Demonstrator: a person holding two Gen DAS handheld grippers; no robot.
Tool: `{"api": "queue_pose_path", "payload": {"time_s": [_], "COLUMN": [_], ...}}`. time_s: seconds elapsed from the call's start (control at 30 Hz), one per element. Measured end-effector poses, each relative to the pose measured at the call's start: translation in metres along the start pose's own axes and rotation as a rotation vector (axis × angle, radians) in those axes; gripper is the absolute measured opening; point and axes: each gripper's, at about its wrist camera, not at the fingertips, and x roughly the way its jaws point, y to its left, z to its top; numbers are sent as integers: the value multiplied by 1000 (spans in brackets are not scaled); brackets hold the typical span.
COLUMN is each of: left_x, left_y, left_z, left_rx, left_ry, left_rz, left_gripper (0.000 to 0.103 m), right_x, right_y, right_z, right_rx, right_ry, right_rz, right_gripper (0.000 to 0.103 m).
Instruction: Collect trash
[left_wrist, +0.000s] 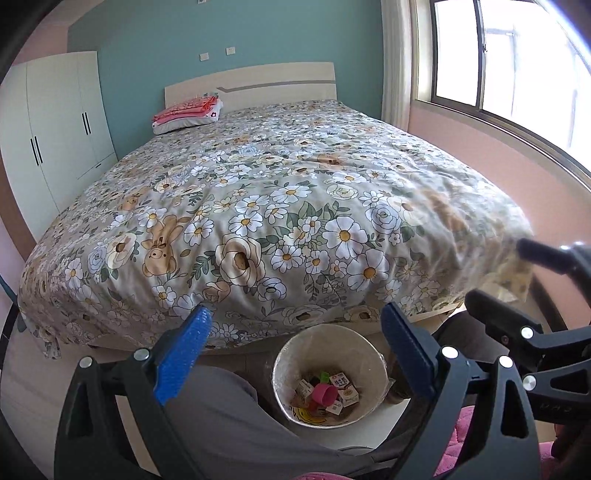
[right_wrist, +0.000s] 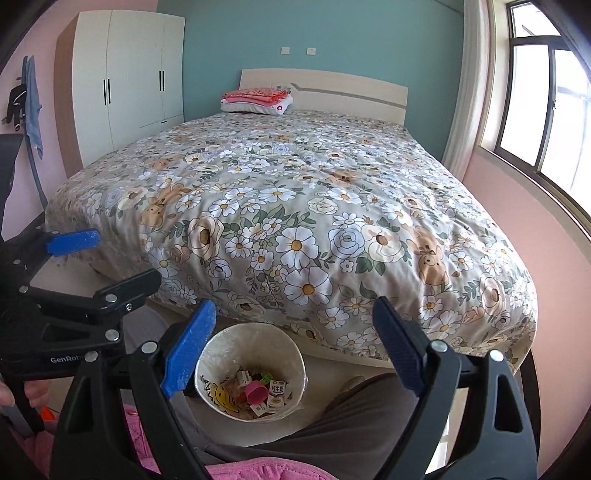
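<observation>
Below both wide-open, empty grippers, bin (right_wrist: 249, 373) stands near bed edge (right_wrist: 332, 343).

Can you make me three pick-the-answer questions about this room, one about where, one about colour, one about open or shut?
1. Where is the bin?
A. on the bed
B. on the floor by the bed's foot
C. by the wardrobe

2. What colour is the cup in the bin?
A. pink
B. black
C. white

3. How is the right gripper?
A. shut on a carton
B. shut, empty
C. open, empty

Answers: 1 B, it stands below the bed's end. 2 A, it looks bright pink among the cartons. 3 C, its fingers stand wide apart with nothing between.
</observation>
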Motion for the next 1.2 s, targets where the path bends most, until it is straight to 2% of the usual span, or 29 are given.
{"api": "queue_pose_path", "payload": {"time_s": [0.13, 0.2, 1.2], "left_x": [-2, -3, -3], "left_y": [-3, -7, -5], "left_z": [1, 1, -4], "left_rx": [5, 21, 11], "left_ry": [-7, -8, 5], "left_rz": [4, 31, 28], "left_gripper": [94, 95, 95], "right_x": [1, 3, 5], "right_y": [1, 3, 4], "right_z": [-1, -2, -4], "right_rx": [-3, -8, 1], "right_ry": [9, 17, 26], "right_rz": [2, -1, 8], "right_gripper": [86, 86, 86]}}
